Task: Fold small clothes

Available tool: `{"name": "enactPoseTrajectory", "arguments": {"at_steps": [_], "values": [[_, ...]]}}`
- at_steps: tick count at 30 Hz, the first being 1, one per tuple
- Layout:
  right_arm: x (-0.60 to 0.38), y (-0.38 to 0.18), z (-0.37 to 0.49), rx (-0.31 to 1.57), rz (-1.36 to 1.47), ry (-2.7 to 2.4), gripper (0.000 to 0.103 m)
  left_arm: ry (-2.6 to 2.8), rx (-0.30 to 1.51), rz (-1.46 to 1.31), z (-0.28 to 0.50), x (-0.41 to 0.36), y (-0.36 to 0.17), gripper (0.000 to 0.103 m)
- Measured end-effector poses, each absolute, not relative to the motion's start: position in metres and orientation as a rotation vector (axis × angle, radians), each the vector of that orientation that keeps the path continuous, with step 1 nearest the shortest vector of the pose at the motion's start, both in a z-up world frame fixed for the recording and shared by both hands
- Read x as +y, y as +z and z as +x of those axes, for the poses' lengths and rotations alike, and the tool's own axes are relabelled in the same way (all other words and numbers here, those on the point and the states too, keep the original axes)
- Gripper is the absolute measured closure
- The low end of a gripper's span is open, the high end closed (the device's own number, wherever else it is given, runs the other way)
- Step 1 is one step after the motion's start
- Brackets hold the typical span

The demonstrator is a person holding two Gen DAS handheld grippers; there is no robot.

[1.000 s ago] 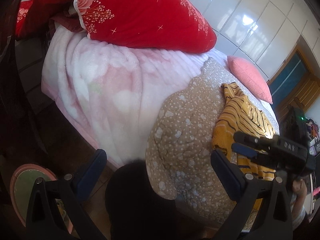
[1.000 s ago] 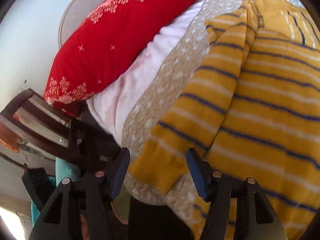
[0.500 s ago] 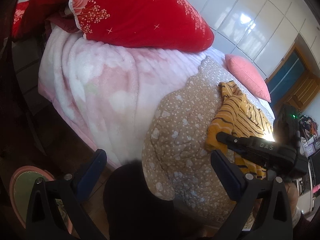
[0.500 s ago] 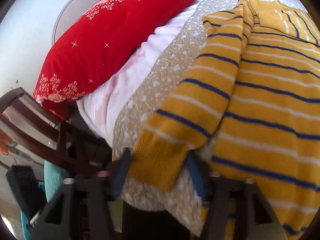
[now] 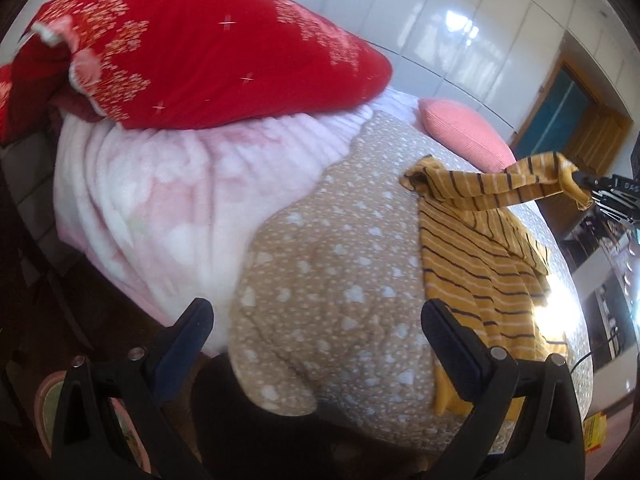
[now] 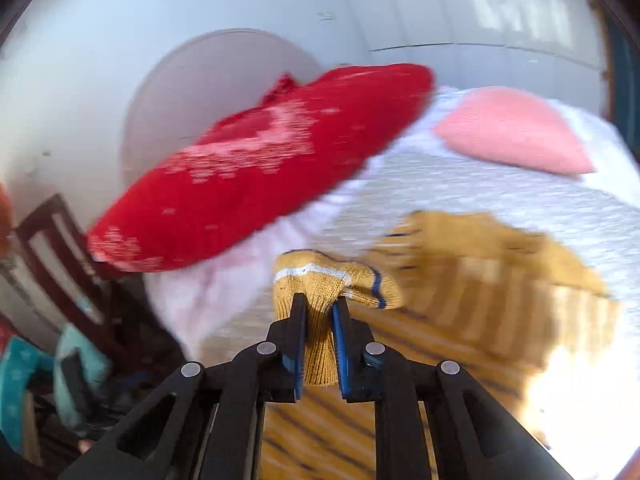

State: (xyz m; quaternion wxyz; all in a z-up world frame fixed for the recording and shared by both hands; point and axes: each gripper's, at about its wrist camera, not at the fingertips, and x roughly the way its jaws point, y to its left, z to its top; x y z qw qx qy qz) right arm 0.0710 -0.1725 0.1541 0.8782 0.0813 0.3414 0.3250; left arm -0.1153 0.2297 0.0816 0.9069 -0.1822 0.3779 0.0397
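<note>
Two grippers are sharing the work: the right gripper [image 6: 320, 308] is closing on the sweater [image 5: 480, 276] cuff [image 6: 320, 288], holding it above the bed [image 5: 332, 264] for folding inward, while the left gripper [image 5: 316, 324] is hanging spread and empty.

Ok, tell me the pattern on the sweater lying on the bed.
The sweater is mustard yellow with thin dark and pale stripes, clearest in the left wrist view.
</note>
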Motion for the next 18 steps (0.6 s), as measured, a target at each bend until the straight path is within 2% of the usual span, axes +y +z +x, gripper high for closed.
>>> {"name": "enactPoseTrajectory", "arguments": {"at_steps": [7, 14, 15, 18], "values": [[-0.293, 0.093, 0.134, 0.85, 0.111, 0.337, 0.092, 0.015, 0.816, -0.319, -0.09, 0.182, 0.086, 0.0], [-0.344, 0.016, 0.145, 0.946, 0.123, 0.246, 0.092, -0.061, 0.837, -0.236, -0.064, 0.142, 0.099, 0.0], [-0.347, 0.011, 0.141, 0.951, 0.12, 0.245, 0.09, -0.071, 0.839, -0.224, -0.059, 0.137, 0.1, 0.0], [-0.358, 0.006, 0.125, 0.933, 0.186, 0.215, 0.077, -0.106, 0.841, -0.194, -0.039, 0.119, 0.1, 0.0]]}}
